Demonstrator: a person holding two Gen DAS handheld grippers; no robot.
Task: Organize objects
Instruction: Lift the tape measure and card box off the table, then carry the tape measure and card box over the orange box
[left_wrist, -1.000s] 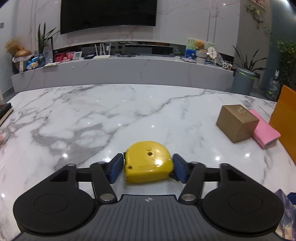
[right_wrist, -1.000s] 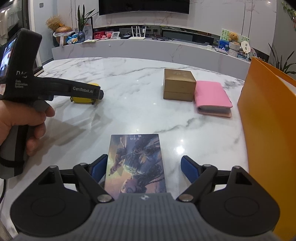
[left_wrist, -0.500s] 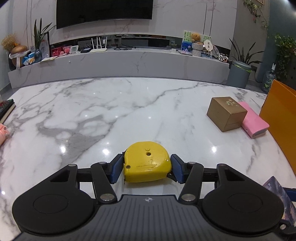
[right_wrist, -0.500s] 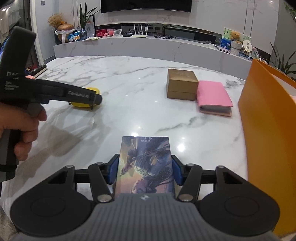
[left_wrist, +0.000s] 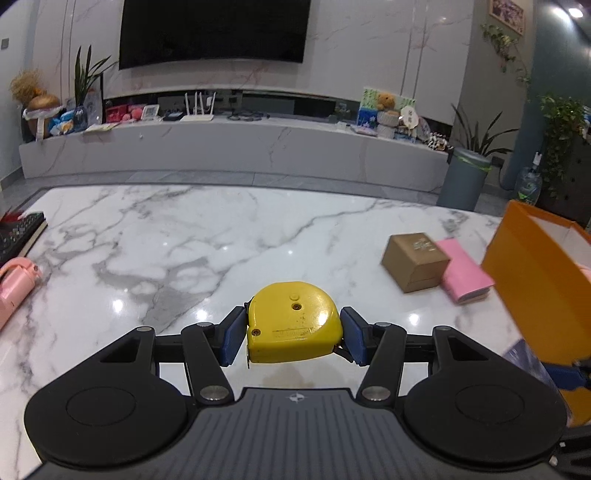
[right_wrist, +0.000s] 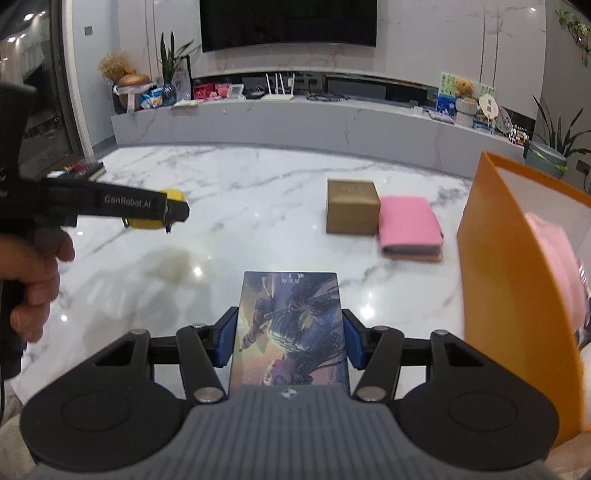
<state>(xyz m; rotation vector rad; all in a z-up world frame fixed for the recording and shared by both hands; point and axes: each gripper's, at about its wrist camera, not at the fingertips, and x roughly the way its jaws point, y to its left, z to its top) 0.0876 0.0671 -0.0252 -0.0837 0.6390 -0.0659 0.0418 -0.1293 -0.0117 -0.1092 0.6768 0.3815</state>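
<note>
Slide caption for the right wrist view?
Right gripper clamps an illustrated card above the marble table, beside an orange box.

Each gripper (left_wrist: 293, 334) (right_wrist: 290, 338) has a black linkage frame with silver round screws, two blue finger pads (left_wrist: 232, 341) and a grey ribbed plate with a small white emblem. One arm carries white lettering "GenRobot.AI".

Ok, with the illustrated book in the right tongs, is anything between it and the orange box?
Nothing visible. The right tongs are shut on the illustrated book, and the orange box stands open just to its right. The brown box and pink wallet lie farther back, off that line.
</note>
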